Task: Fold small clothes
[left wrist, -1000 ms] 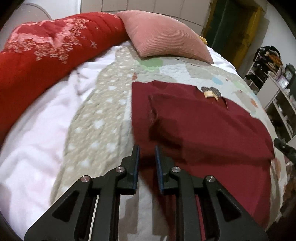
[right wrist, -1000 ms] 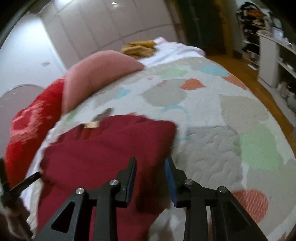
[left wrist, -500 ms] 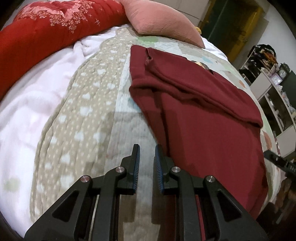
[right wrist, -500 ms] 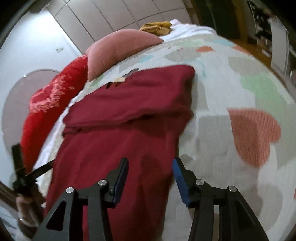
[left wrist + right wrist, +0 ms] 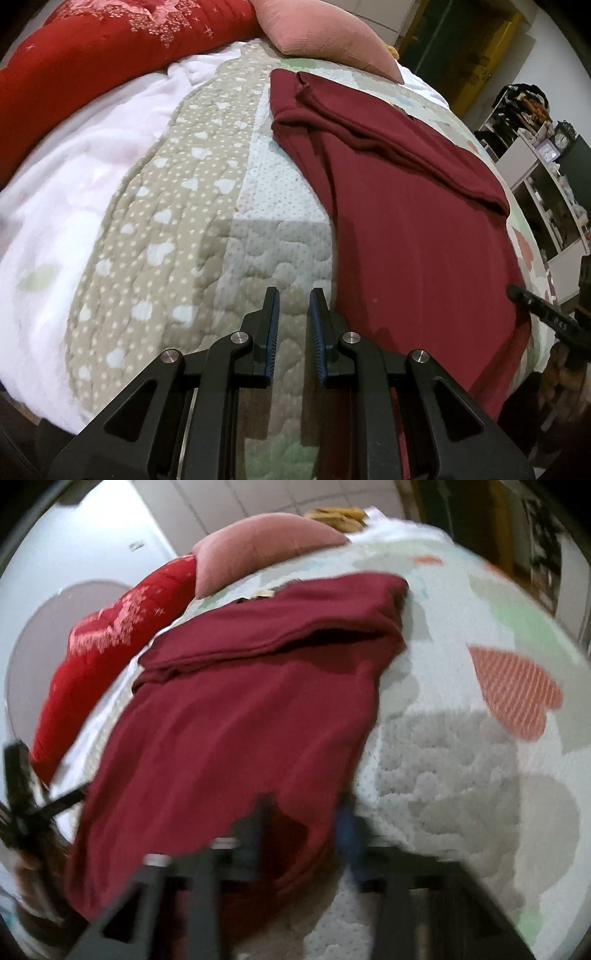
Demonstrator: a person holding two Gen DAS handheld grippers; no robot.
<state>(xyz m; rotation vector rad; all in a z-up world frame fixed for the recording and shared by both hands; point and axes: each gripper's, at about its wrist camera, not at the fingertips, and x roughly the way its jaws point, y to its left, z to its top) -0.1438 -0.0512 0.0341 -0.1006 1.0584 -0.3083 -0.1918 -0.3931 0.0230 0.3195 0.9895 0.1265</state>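
Observation:
A dark red garment (image 5: 413, 206) lies spread on the quilted bed, its far part folded over itself in a band; it also shows in the right wrist view (image 5: 236, 716). My left gripper (image 5: 293, 306) is open with a narrow gap and empty, over the quilt just left of the garment's near left edge. My right gripper (image 5: 303, 812) is blurred, open and empty, over the garment's near right corner. The right gripper's tip (image 5: 535, 306) shows at the far right of the left wrist view.
A patchwork quilt (image 5: 177, 229) covers the bed, with a white blanket (image 5: 66, 177) at left. A red duvet (image 5: 92, 48) and a pink cushion (image 5: 325, 33) lie at the head. Shelves (image 5: 546, 177) stand beyond the bed's right side.
Both grippers have drawn back from the folded far part toward the garment's near edge. The right gripper's jaws have opened wider. The garment lies still.

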